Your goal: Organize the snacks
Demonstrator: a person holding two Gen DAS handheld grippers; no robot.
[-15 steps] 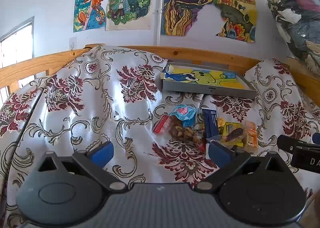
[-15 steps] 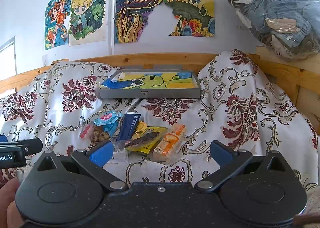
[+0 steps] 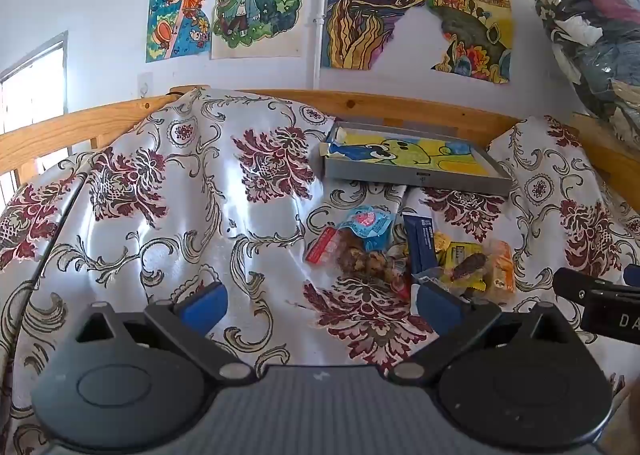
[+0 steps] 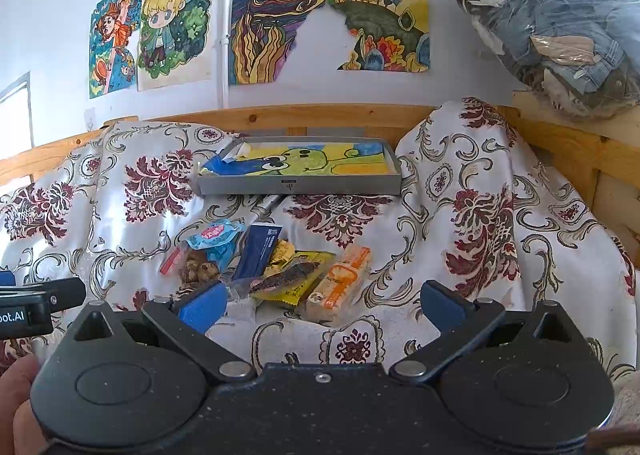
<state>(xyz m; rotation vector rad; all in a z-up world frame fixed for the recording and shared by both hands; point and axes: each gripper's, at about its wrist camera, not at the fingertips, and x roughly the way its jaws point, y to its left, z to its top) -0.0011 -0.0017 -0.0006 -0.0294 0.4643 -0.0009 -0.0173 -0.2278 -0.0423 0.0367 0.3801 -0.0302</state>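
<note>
Hovering near the snack pile (image 4: 272,267) on the floral cloth (image 4: 460,215), both the left gripper (image 3: 320,307) and the right gripper (image 4: 320,305) were spread wide, holding nothing. The pile lay just short of the grey tray (image 4: 340,185); lifting the exposed orange packet (image 4: 340,283) at the right first seemed the cleanest start.

left tongs (image 3: 320,305): spread wide | right tongs (image 4: 320,305): spread wide (both empty)

- I'm getting bright, even daylight in both wrist views; the window (image 3: 34,79) at the left edge is blown out to white.
- The satin bedcover (image 3: 192,215) throws back soft white glare on its folds in the left view.
- Shadows are faint and short under the snack pile (image 4: 272,267).
- Fisheye bending curves the wooden rail (image 4: 320,117), and the corners go dark.
- Focus looks sharp at centre and slightly soft towards the edges.
</note>
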